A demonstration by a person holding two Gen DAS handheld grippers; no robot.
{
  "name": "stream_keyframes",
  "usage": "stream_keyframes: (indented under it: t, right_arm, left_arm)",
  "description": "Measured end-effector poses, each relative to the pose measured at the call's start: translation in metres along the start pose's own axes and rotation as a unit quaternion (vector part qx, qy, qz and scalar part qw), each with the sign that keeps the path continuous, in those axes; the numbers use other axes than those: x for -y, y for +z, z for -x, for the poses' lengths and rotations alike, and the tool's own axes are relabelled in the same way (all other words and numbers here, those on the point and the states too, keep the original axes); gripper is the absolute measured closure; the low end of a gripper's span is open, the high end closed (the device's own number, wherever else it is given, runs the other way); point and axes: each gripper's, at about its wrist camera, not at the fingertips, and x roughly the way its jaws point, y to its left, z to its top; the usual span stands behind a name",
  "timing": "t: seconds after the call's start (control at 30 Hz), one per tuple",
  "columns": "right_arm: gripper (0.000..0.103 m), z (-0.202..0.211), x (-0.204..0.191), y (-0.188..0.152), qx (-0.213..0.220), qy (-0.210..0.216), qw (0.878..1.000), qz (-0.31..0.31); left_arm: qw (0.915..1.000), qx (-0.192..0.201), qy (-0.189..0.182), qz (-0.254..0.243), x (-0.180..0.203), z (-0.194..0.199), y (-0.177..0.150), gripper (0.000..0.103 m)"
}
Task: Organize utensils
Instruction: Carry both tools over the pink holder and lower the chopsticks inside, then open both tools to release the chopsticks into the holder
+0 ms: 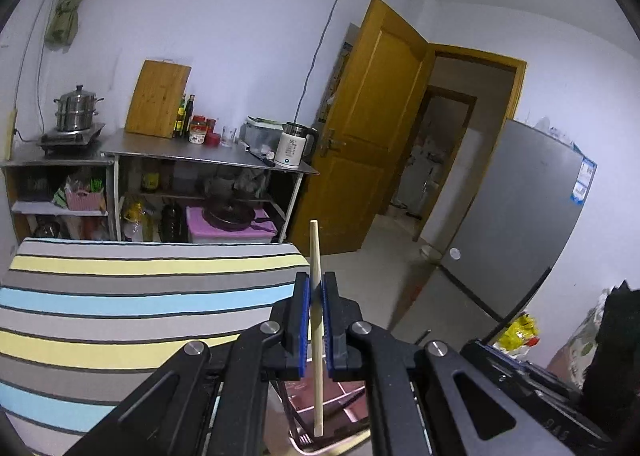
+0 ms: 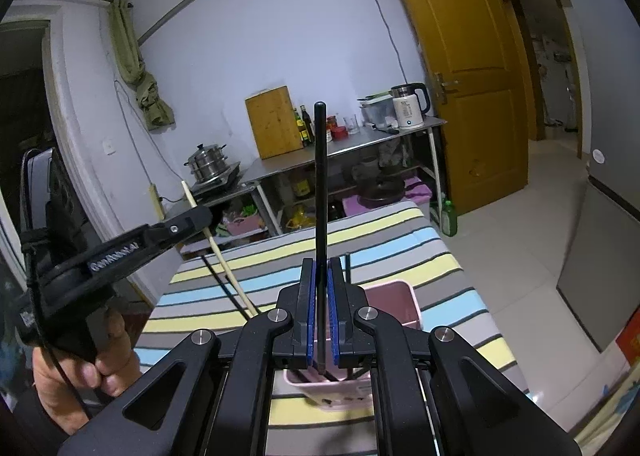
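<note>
Chopsticks fill both pairs of my fingers. Through the left wrist camera, my left fingers (image 1: 316,288) are clenched on a pale wooden chopstick (image 1: 316,320) that stands nearly upright between the blue pads, its top poking above the fingertips and its lower end hanging down over the pink basket (image 1: 332,446) near the bottom of the view. Dark utensils lie inside that basket, too hidden to name. To the left spreads the striped tabletop (image 1: 120,296), banded in yellow, blue and grey. Far behind it stands a steel shelf unit (image 1: 200,151) carrying a wooden cutting board (image 1: 158,95), bottles and a white kettle (image 1: 294,145), with a steamer pot (image 1: 76,107) on a stove at the far left. A yellow door (image 1: 372,123) stands open at the right, and a grey refrigerator (image 1: 520,215) beyond it.

Through the right wrist camera, my right fingers (image 2: 322,288) are clamped on a black chopstick (image 2: 321,195), upright, its tip reaching high above the fingertips. Its lower end dips toward the pink basket (image 2: 396,296), which sits on the striped tabletop (image 2: 440,256) just under the fingers. At the left, my left hand (image 2: 100,356) grips the handle of the other tool, whose fingers hold the pale wooden chopstick (image 2: 218,252) tilted over the tabletop's near-left edge. The kettle (image 2: 408,107) and cutting board (image 2: 274,127) stand far behind.
</note>
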Motion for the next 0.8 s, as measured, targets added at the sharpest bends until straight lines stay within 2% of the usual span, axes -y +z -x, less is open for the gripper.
stream_keyframes:
  t: [0.2, 0.6, 0.8]
  right_arm:
    - [0.097, -0.012, 0.003, -0.010, -0.013, -0.002, 1.000, 0.001]
    - [0.097, -0.038, -0.001, -0.041, -0.062, -0.016, 0.998, 0.018]
    - [0.097, -0.043, 0.004, -0.047, -0.080, -0.021, 0.997, 0.009]
  left_arm:
    - [0.9999, -0.015, 0.001, -0.008, -0.003, -0.015, -0.021, 0.097]
    - [0.9978, -0.053, -0.001, -0.039, -0.011, -0.011, -0.067, 0.097]
    - [0.9968, -0.066, -0.008, -0.045, -0.009, -0.005, -0.079, 0.097]
